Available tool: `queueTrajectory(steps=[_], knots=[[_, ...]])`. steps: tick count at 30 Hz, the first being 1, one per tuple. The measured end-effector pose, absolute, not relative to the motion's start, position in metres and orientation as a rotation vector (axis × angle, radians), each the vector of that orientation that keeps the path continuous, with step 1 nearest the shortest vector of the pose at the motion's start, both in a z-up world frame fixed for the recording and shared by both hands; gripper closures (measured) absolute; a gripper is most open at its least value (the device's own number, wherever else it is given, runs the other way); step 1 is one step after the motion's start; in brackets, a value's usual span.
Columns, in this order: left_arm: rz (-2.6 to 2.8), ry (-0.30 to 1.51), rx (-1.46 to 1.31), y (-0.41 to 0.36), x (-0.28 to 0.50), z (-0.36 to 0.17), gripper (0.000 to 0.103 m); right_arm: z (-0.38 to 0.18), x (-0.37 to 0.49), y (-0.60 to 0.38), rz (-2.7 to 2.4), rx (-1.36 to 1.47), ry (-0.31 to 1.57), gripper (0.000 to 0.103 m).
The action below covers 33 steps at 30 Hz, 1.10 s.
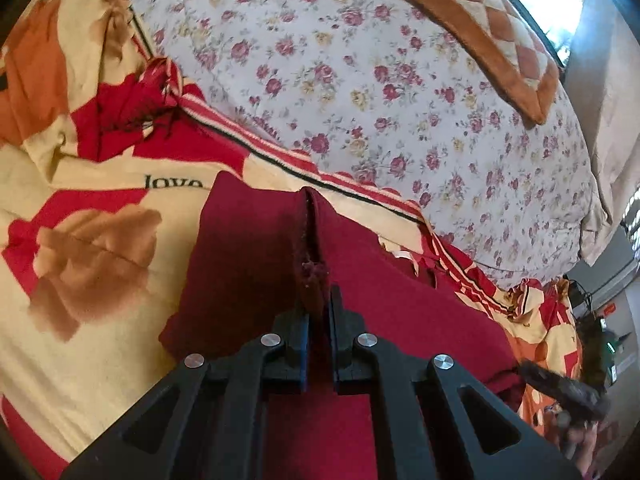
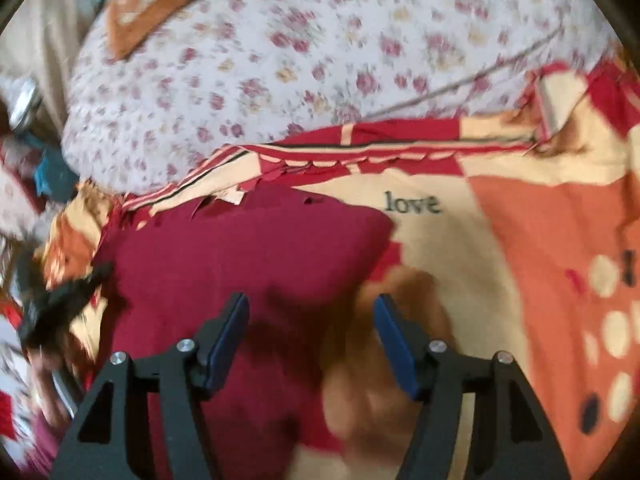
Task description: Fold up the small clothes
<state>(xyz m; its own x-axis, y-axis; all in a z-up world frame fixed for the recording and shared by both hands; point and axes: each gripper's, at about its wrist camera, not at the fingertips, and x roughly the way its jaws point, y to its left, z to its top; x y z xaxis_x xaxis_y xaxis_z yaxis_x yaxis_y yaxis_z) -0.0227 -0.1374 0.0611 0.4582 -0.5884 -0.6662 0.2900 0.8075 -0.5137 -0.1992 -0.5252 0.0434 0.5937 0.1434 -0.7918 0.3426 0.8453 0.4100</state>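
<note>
A dark red garment [image 1: 256, 248] lies on a red, cream and orange blanket [image 1: 80, 184] printed with the word "love". My left gripper [image 1: 319, 300] is shut on a raised fold of the garment, and the cloth ridges up between its fingers. In the right wrist view the same garment [image 2: 240, 248] spreads under and ahead of my right gripper [image 2: 312, 304], which is open and empty just above the garment's right edge. The other gripper [image 2: 60, 300] shows blurred at the left of that view.
A white floral bedsheet [image 1: 360, 80] covers the bed beyond the blanket [image 2: 540, 240]. An orange and cream checked cushion [image 1: 492, 32] lies at the far side. A window and wall stand at the right of the left wrist view. The right wrist view is motion-blurred.
</note>
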Motion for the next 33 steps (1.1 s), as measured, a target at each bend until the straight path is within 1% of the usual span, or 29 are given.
queueTrajectory(steps=[2, 3, 4, 5, 6, 8, 9, 11, 12, 13, 14, 15, 18, 22, 24, 26, 28, 31, 33], knots=[[-0.557, 0.957, -0.342, -0.139, -0.024, 0.057, 0.103, 0.023, -0.179, -0.53, -0.124, 0.636, 0.997, 0.036], [-0.558, 0.967, -0.343, -0.139, -0.023, 0.055, 0.103, 0.019, -0.173, -0.53, -0.122, 0.642, 1.005, 0.051], [-0.564, 0.982, -0.351, -0.138, -0.023, 0.053, 0.103, 0.024, -0.169, -0.529, -0.123, 0.606, 0.989, 0.064], [-0.575, 0.989, -0.361, -0.137, -0.024, 0.053, 0.103, 0.033, -0.169, -0.526, -0.13, 0.547, 0.957, 0.08], [-0.591, 0.996, -0.373, -0.136, -0.025, 0.053, 0.103, 0.047, -0.172, -0.52, -0.152, 0.458, 0.909, 0.083], [-0.608, 1.001, -0.366, -0.139, -0.029, 0.053, 0.103, 0.056, -0.172, -0.513, -0.195, 0.345, 0.889, 0.083], [-0.61, 1.0, -0.345, -0.145, -0.03, 0.052, 0.103, 0.053, -0.169, -0.512, -0.216, 0.301, 0.909, 0.083], [-0.593, 1.001, -0.298, -0.152, -0.031, 0.048, 0.103, 0.036, -0.16, -0.517, -0.225, 0.306, 0.98, 0.082], [-0.584, 1.005, -0.282, -0.154, -0.031, 0.046, 0.103, 0.03, -0.162, -0.521, -0.232, 0.342, 1.003, 0.074], [-0.581, 1.009, -0.28, -0.154, -0.031, 0.045, 0.103, 0.032, -0.165, -0.525, -0.235, 0.368, 0.99, 0.071], [-0.582, 1.008, -0.285, -0.152, -0.031, 0.045, 0.103, 0.037, -0.172, -0.527, -0.233, 0.387, 0.964, 0.065], [-0.581, 1.006, -0.292, -0.15, -0.031, 0.045, 0.103, 0.044, -0.179, -0.527, -0.236, 0.387, 0.94, 0.064], [-0.568, 1.004, -0.308, -0.147, -0.029, 0.045, 0.103, 0.059, -0.193, -0.514, -0.227, 0.329, 0.91, 0.064], [-0.556, 1.01, -0.292, -0.148, -0.03, 0.042, 0.103, 0.043, -0.202, -0.481, -0.184, 0.137, 1.055, 0.065], [-0.558, 1.014, -0.302, -0.146, -0.03, 0.041, 0.103, 0.036, -0.217, -0.468, -0.132, 0.078, 1.105, 0.07], [-0.558, 1.017, -0.309, -0.145, -0.029, 0.04, 0.103, 0.033, -0.234, -0.461, -0.127, 0.03, 1.132, 0.072], [-0.553, 1.017, -0.306, -0.147, -0.029, 0.04, 0.103, 0.043, -0.244, -0.468, -0.134, 0.072, 1.104, 0.072], [-0.552, 1.015, -0.301, -0.147, -0.029, 0.04, 0.103, 0.068, -0.249, -0.478, -0.142, 0.136, 0.989, 0.071], [-0.552, 1.017, -0.304, -0.147, -0.029, 0.04, 0.103, 0.078, -0.242, -0.477, -0.132, 0.148, 0.935, 0.069]])
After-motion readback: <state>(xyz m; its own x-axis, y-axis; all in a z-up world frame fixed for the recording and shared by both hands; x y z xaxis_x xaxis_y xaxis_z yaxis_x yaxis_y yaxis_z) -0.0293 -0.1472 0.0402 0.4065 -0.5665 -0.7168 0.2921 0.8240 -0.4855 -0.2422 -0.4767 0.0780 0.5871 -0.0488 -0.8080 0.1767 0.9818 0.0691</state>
